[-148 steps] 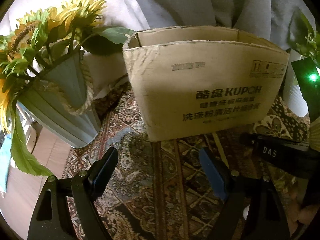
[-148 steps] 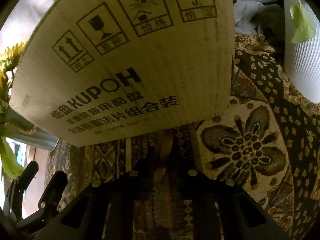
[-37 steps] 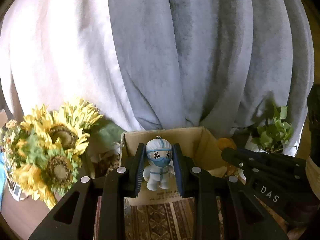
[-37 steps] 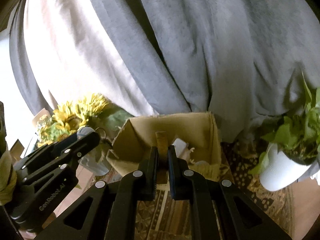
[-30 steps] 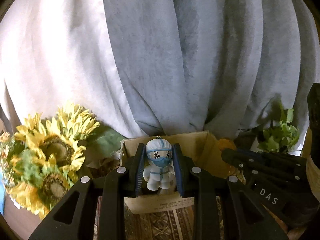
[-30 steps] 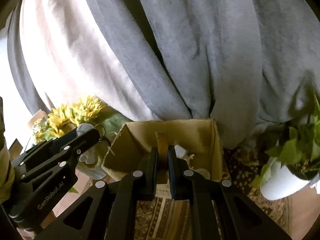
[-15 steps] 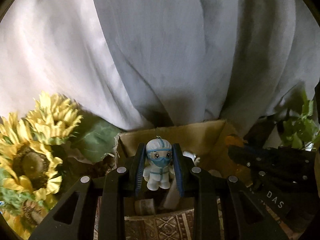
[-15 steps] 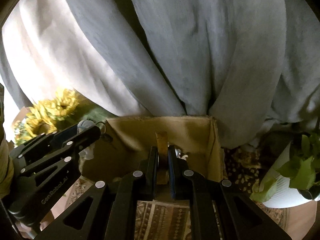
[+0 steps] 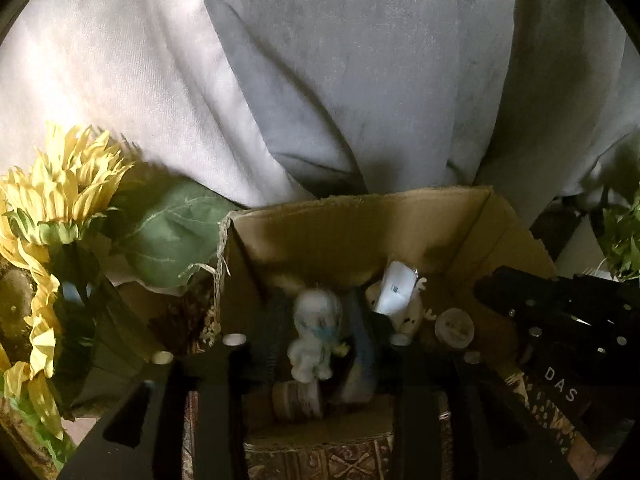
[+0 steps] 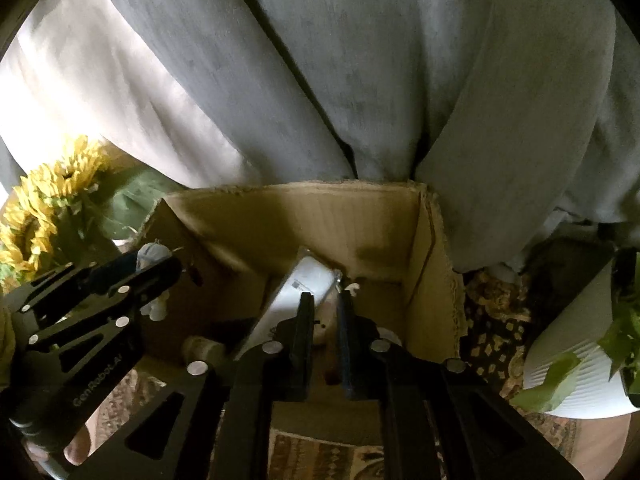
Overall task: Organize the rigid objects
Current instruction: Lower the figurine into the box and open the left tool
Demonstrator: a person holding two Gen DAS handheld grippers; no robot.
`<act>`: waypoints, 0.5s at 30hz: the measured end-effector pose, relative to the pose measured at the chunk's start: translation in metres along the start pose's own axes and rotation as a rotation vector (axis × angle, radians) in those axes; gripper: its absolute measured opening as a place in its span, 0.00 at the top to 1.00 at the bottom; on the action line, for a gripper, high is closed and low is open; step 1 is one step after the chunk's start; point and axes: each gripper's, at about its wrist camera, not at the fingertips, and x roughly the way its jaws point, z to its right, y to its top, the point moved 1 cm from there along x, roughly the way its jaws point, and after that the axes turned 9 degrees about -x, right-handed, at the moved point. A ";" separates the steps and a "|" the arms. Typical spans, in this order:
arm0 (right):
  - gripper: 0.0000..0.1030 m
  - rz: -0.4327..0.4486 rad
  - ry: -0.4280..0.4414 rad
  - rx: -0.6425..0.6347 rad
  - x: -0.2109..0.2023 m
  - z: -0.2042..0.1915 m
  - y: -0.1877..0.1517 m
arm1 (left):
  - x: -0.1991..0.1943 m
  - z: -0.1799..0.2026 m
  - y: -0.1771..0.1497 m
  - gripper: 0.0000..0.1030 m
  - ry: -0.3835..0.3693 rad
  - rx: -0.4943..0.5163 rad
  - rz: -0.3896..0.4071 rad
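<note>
A small white figurine with a blue mask (image 9: 316, 332) sits blurred between the fingers of my left gripper (image 9: 316, 320), whose jaws are opening; gaps show on both sides of it. It hangs inside the open cardboard box (image 9: 360, 220). My right gripper (image 10: 323, 304) is also over the box (image 10: 304, 208), its jaws opening with a narrow gap. No tan strip stands between its fingertips. A white packet (image 10: 304, 284) leans in the box just beyond them. The left gripper (image 10: 152, 276) with the figurine (image 10: 150, 254) shows at the left of the right wrist view.
In the box lie a white packet (image 9: 396, 288), a round lid (image 9: 454, 326) and a small jar (image 9: 298, 400). Sunflowers (image 9: 60, 184) stand left of it, a white plant pot (image 10: 580, 352) right. A grey curtain (image 9: 360, 60) hangs behind. A patterned cloth (image 10: 320, 456) covers the table.
Both grippers dropped forward into the box. The left jaws spread away from the figurine. The tan strip held in the right jaws is gone from between them, and the jaws parted slightly.
</note>
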 end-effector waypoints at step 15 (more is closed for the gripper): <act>0.45 0.119 -0.077 0.018 -0.052 -0.007 -0.026 | -0.078 -0.002 -0.028 0.32 0.047 -0.037 0.195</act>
